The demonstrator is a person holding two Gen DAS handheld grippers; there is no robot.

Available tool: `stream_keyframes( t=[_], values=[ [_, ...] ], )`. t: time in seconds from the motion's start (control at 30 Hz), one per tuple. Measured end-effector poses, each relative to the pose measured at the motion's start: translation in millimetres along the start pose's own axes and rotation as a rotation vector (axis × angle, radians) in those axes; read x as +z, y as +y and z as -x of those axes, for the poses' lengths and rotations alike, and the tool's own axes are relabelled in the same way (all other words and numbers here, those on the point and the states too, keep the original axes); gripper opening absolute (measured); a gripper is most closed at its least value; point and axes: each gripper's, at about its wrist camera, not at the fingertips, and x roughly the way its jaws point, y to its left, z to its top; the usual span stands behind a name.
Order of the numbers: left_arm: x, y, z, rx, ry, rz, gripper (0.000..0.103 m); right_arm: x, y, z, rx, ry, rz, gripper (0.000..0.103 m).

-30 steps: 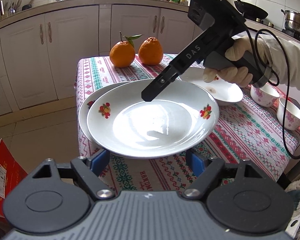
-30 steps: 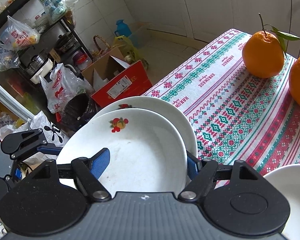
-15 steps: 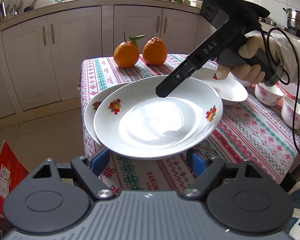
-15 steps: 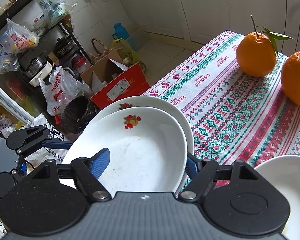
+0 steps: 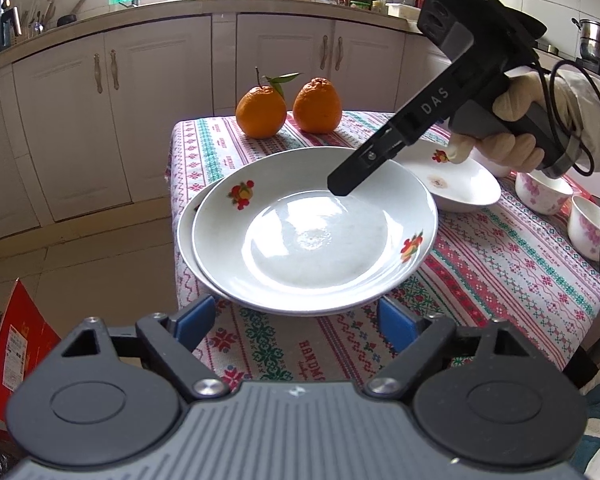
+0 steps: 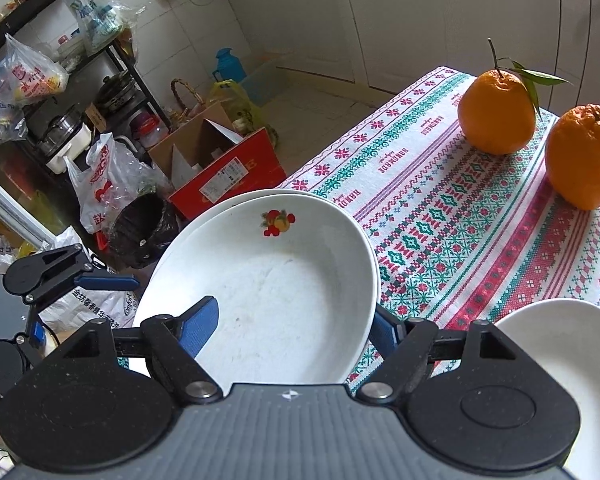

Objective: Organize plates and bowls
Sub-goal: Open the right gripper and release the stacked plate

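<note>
Top plate point(image 5: 316, 236): a white deep plate with fruit decals on its rim, seen nested on a second white plate point(image 5: 185, 236) at the table corner; only the left edge of the lower plate shows in the left wrist view.
Lower plate, right wrist view point(image 6: 260, 196): a thin crescent of rim is seen beyond the top plate point(image 6: 276, 292).
Right gripper point(image 6: 296, 326): its blue pads point(image 6: 202, 324) are spread wide, one lying over the plate's inner surface and the other outside the rim at the right; nothing is clamped. In the left wrist view its black finger point(image 5: 360, 164) is seen over the far rim of the top plate, held by a gloved hand point(image 5: 516, 132).
Left gripper point(image 5: 296, 320): the jaws are held apart, with blue pads point(image 5: 192, 316) at either side of the plate's near rim and nothing gripped; whether the pads touch the plate cannot be told.
Third plate point(image 5: 456, 180): it is set further right on the table, just beside the stack.
Floral bowls: two are seen at the right edge, one nearer point(image 5: 592, 226) and one further point(image 5: 544, 192).
Oranges: a leafy one point(image 5: 260, 114) and a second point(image 5: 317, 106) are placed side by side at the far end.
Tablecloth point(image 5: 500, 264): patterned in red, green and white.
Red carton point(image 6: 228, 176): it is seen on the floor beside the table.
</note>
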Motion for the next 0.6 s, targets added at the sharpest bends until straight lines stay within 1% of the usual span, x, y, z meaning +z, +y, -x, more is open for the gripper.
stream_keyframes(
  t=[0.1,0.27,0.37,0.43,0.47,0.53,0.6],
  values=[
    [-1,-2,1,0.011,-0.003,-0.001,0.088,-1,2,0,-0.019,0.0,0.008,0.083],
    [-2,-5,7,0.01,-0.023,-0.006,0.089,-5,7,-1,-0.073,0.015,0.023,0.084],
    [-2,-8,11,0.015,-0.031,-0.014,0.089,-10,10,2,-0.078,0.008,0.032,0.084],
    [-2,-11,15,0.017,-0.039,-0.016,0.09,-13,14,7,-0.104,-0.007,0.052,0.088],
    [-3,-12,17,0.019,-0.047,-0.017,0.092,-15,18,10,-0.115,-0.015,0.062,0.09],
    [-3,-16,23,0.023,-0.067,-0.026,0.094,-21,25,18,-0.13,-0.04,0.07,0.097],
    [-3,-21,28,0.029,-0.086,-0.031,0.094,-30,33,27,-0.156,-0.073,0.068,0.102]
  ],
)
